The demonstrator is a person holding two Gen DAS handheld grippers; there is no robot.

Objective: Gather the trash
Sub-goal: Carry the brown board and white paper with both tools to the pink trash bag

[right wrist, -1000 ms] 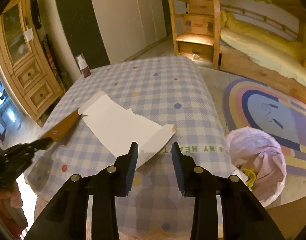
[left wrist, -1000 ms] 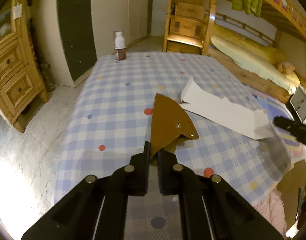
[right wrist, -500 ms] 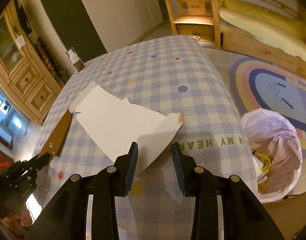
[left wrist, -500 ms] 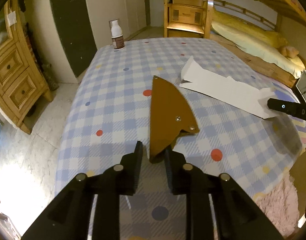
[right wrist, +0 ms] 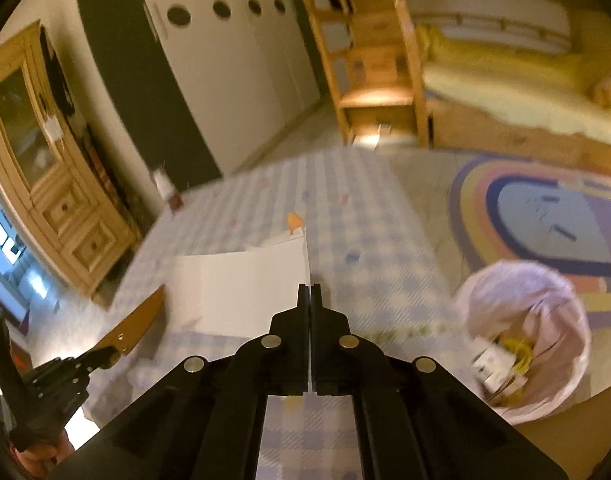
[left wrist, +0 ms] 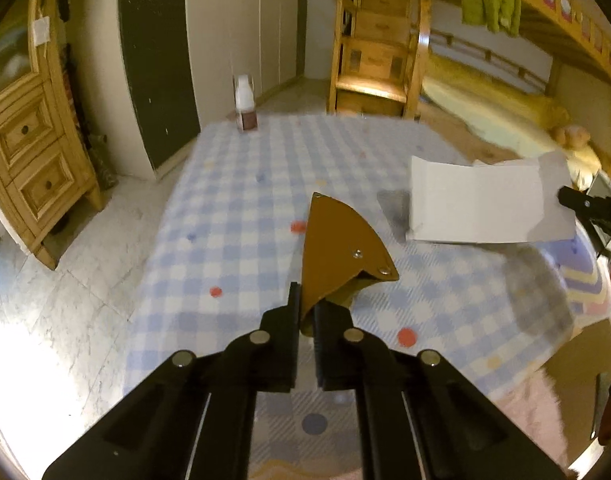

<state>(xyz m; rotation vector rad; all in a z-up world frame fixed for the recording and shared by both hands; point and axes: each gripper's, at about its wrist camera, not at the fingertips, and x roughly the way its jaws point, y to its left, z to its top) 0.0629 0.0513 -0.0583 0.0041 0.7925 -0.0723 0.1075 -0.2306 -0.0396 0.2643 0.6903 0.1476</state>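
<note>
Left wrist view: my left gripper (left wrist: 305,314) pinches the narrow end of a brown wedge-shaped leather piece (left wrist: 337,248), jaws closed on it, its broad part raised over the near half of the checked tablecloth (left wrist: 233,208). A small bottle (left wrist: 245,104) stands at the table's far left corner. Toward the right edge, a white paper sheet (left wrist: 477,204) hangs lifted above the cloth, its right end caught by my right gripper (left wrist: 563,200), which enters from the side. A wooden dresser (left wrist: 29,132) and a bunk-bed staircase (left wrist: 377,48) ring the table. Right wrist view: my right gripper (right wrist: 309,294) has its jaws pressed together on the edge of the white paper sheet (right wrist: 237,292), held upright over the tablecloth (right wrist: 365,240). The brown leather piece (right wrist: 139,320) shows at the left, in my left gripper (right wrist: 105,356). On the floor off the table's right edge sits a pink-lined trash bag (right wrist: 537,300) with scraps inside, beside a rainbow rug (right wrist: 545,216). Motion blur softens much of this view.
</note>
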